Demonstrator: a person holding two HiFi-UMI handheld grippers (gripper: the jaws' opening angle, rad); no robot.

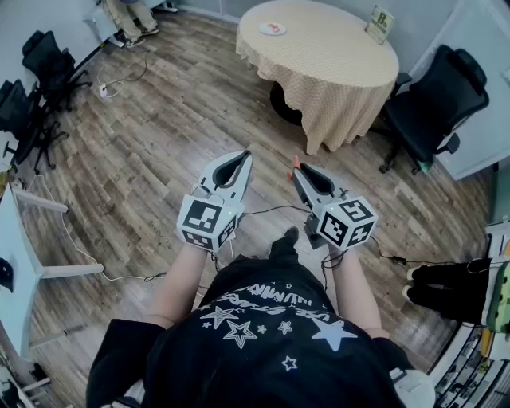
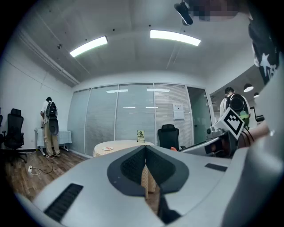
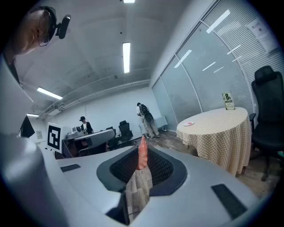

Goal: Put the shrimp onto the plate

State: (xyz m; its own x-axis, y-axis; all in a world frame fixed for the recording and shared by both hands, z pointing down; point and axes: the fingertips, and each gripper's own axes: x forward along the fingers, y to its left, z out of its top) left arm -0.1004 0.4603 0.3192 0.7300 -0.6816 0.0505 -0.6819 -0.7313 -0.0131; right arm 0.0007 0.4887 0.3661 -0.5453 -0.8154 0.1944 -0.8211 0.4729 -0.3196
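A small orange-pink shrimp [image 3: 142,154] sticks up from the tips of my right gripper [image 3: 142,160], which is shut on it; in the head view the shrimp [image 1: 296,162] shows as an orange bit at the tip of that gripper [image 1: 297,170]. My left gripper [image 1: 245,156] is shut with nothing in it, its tips [image 2: 145,150] pressed together. Both are held at waist height over the wooden floor. A white plate [image 1: 272,29] with something red on it lies on the far round table [image 1: 335,56], and shows small in the gripper views as a plate [image 2: 107,148] [image 3: 189,123].
A green-and-white sign [image 1: 380,22] stands on the table's far right. A black office chair [image 1: 434,100] sits right of the table, more chairs [image 1: 36,76] at the left wall. Cables [image 1: 119,84] trail on the floor. People stand far off [image 3: 146,117].
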